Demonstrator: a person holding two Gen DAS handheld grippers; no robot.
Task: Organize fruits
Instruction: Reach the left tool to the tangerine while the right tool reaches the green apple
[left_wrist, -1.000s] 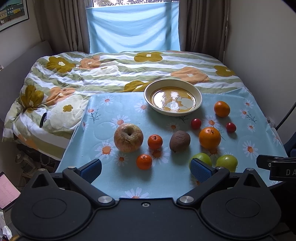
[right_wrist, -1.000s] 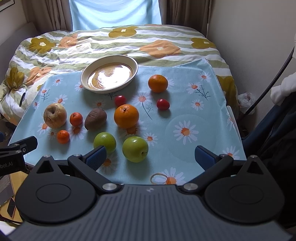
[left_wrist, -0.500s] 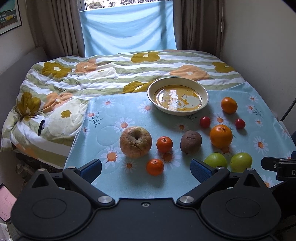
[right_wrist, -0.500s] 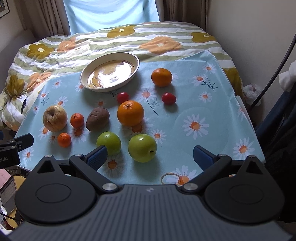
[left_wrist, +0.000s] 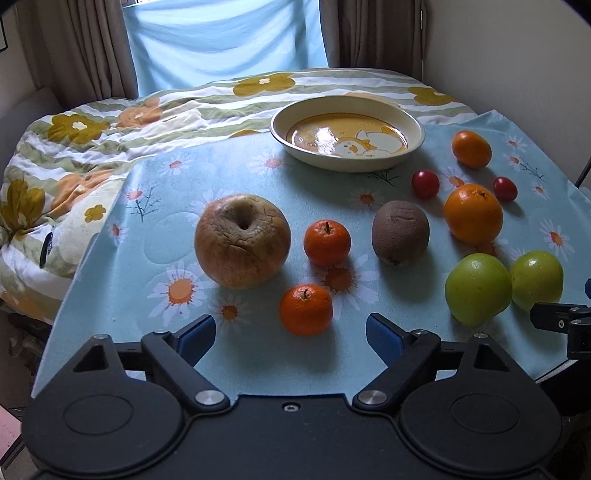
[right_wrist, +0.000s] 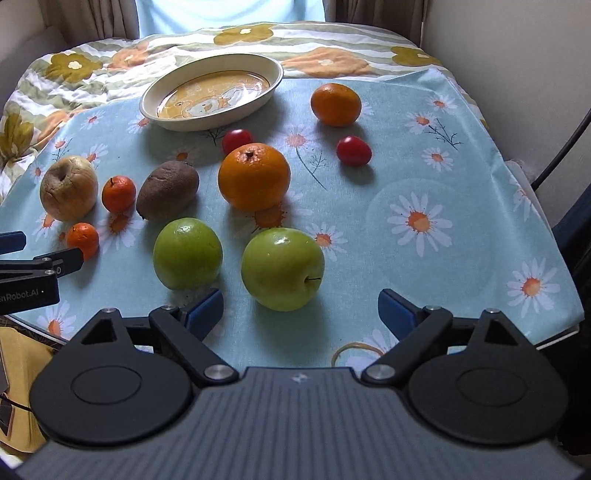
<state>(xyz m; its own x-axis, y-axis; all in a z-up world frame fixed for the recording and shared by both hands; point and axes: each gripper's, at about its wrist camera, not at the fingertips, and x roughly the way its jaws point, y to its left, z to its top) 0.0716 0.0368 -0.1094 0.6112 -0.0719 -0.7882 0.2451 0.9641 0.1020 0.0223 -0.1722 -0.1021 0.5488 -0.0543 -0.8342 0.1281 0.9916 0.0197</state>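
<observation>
Fruits lie loose on a daisy-print cloth (left_wrist: 155, 236). My left gripper (left_wrist: 290, 338) is open and empty, just short of a small mandarin (left_wrist: 306, 309); beyond are a wrinkled apple (left_wrist: 242, 245), a second mandarin (left_wrist: 327, 242) and a kiwi (left_wrist: 400, 233). My right gripper (right_wrist: 301, 314) is open and empty, just short of a green apple (right_wrist: 282, 267); another green apple (right_wrist: 187, 253), a large orange (right_wrist: 253, 176), a far orange (right_wrist: 335, 104) and two cherry tomatoes (right_wrist: 353, 150) lie around. An empty cream dish (right_wrist: 255, 99) sits at the back.
The cloth covers a round table whose front edge shows at the right (right_wrist: 554, 338). A flowered quilt (left_wrist: 92, 122) on a bed lies behind and to the left. A rubber band (right_wrist: 352, 350) lies near my right gripper. A wall stands at the right.
Both grippers have moved forward and lower toward the fruits, which now look much larger. Both stay open. No fruit has moved.
</observation>
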